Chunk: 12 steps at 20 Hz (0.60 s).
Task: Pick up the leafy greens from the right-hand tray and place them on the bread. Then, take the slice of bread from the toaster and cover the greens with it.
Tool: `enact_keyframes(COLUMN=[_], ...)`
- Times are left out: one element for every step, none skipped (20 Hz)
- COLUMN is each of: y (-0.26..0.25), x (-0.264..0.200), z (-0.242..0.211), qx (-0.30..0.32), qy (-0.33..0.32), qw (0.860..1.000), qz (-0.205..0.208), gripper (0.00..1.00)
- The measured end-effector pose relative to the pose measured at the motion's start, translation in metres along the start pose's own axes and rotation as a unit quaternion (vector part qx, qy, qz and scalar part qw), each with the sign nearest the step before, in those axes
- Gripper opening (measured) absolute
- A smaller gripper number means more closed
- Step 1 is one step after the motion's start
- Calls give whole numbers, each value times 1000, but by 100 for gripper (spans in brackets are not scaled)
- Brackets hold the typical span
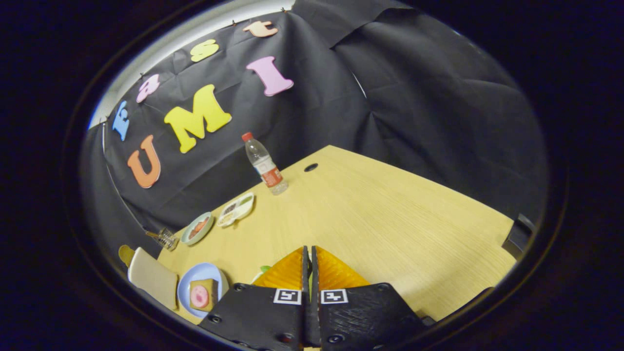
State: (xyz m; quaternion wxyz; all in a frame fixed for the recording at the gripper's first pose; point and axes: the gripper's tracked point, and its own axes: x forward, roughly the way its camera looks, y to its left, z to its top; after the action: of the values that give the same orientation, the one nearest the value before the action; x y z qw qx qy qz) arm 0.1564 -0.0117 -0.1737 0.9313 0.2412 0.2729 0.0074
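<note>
Orange fingers [297,268] of my gripper [310,265] sit almost together; a green sliver [264,268] peeks beside them, grip unclear. Left of them, one blue plate [187,287] carries one bread slice [204,294], flat. Beyond lie one toaster [152,277], two more dishes [197,228] and one bottle [264,164], on the table [390,214].

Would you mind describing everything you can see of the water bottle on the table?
The water bottle is a clear plastic bottle with a red cap and a red and white label band around its lower half. It stands upright with its cap on, on the far part of the wooden table, close to the black cloth wall. A small white tray lies just in front of it, apart from it. Nothing touches the bottle except the table. The gripper, fingers almost closed together, is far from it.
</note>
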Motion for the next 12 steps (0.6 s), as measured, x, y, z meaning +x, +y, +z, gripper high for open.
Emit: enact_keyframes(y=[10,21,31,41,52,63,74,85,97,112,128,144], x=[-7,-12,-18,-22,-27,-33,-38,-43,-49,-53,-58,-62], z=[7,12,17,21,25,28,30,30,30,29,28,25], qx=[-1,-4,-9,-16,-22,-27,-30,-34,-38,-44,-52,-59], qy=[-8,-17,-24,-32,-39,-44,-47,-50,-53,-55,-58,-60], qw=[1000,1000,999,999,998,998,997,997,996,995,994,992], qz=[7,16,22,29,34,41,47,54,62,70,79,89], gripper=[0,0,0,0,0,0,0,0,0,0,0,0])
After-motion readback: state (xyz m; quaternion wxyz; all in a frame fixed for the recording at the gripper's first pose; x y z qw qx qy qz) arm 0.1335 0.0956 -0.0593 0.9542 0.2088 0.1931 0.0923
